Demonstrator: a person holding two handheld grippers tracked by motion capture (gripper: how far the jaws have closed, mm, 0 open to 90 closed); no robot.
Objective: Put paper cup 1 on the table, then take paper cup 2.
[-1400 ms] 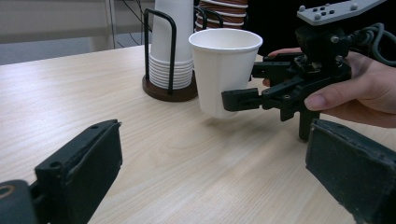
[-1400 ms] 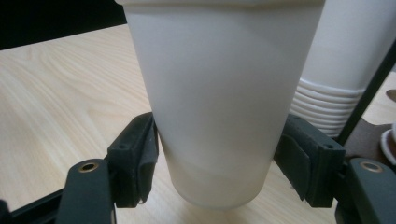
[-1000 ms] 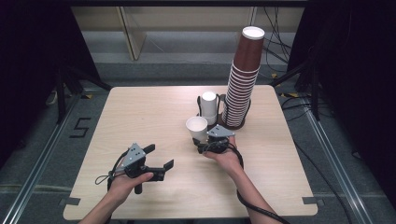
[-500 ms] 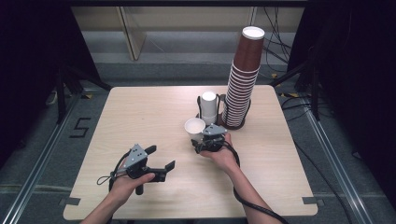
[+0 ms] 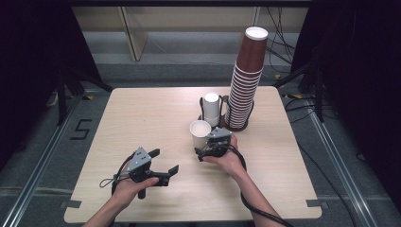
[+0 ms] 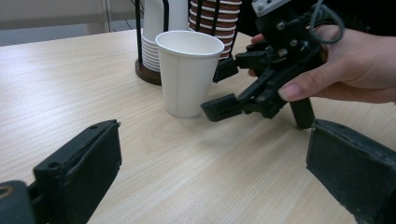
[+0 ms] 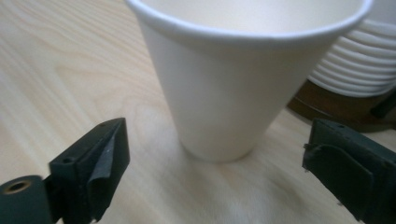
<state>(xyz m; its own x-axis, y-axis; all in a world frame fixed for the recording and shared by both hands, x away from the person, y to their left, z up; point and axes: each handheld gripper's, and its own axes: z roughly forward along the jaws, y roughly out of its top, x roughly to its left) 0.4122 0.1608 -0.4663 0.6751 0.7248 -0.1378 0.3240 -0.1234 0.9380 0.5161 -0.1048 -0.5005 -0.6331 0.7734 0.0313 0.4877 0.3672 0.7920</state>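
Your left tool (image 5: 163,163) hung idle over the counter (image 5: 142,113), its jaws wide apart and holding nothing, well to the left of the work. Ahead of your right tool (image 5: 204,150) the single white paper cup (image 5: 200,134) stood upright on the counter, mouth up. That tool's jaws had just been opening: in the right gripper view they stood wide on either side of the cup (image 7: 233,84), and neither pad touched its wall. Just behind the cup was the rack with the short white stack (image 5: 211,108), and to the right of that the tall brown stack (image 5: 245,80).

The cup looked very light and thin-walled, so it would have crushed under a hard squeeze and tipped at a nudge. You would have done best to take it across the wall near the stiff rolled rim, closing gently.
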